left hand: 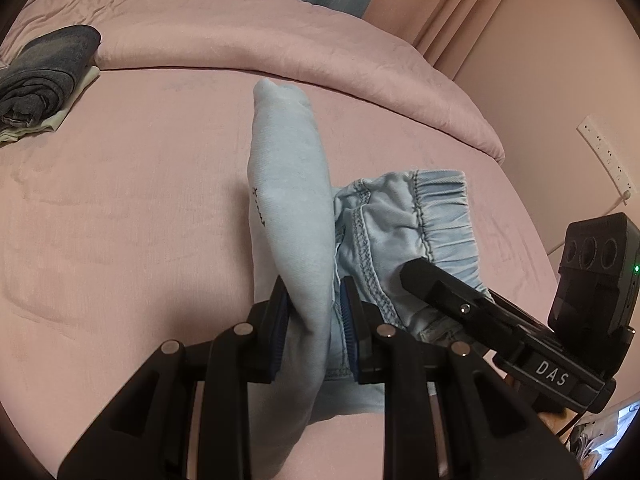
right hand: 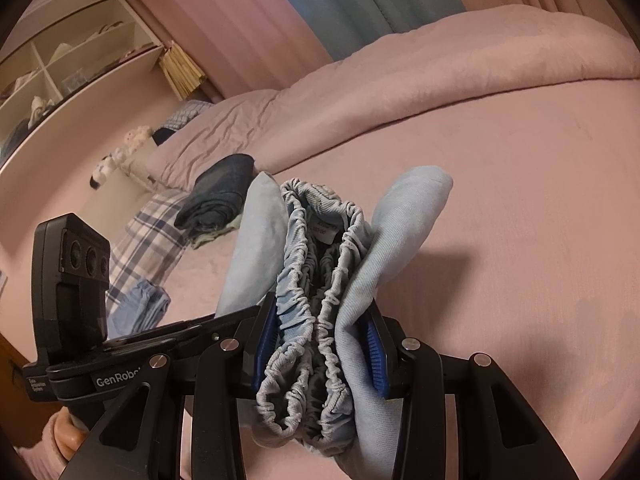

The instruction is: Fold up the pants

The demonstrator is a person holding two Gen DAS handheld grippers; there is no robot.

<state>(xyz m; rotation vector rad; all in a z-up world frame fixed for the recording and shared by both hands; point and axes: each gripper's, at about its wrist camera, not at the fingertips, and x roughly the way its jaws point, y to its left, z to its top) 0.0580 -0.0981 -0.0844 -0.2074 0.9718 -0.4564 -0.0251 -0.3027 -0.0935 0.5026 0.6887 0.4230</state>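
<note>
Left gripper [left hand: 314, 328] is clamped on the pale blue soft-cotton pants [left hand: 290, 200], a folded leg pointing toward twelve o'clock over the pink bedsheet [left hand: 140, 200]. Right gripper [right hand: 320, 350] pinches the bunched elastic waistband [right hand: 316, 280]. A folded dark denim garment [left hand: 44, 76], probably jeans, sits at ten o'clock.

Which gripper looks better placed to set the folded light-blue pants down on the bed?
Probably the right gripper: it clamps the bunched elastic waistband, the bulk of the light-blue pants. The left gripper pinches only one fold, above the pink bedsheet.
</note>
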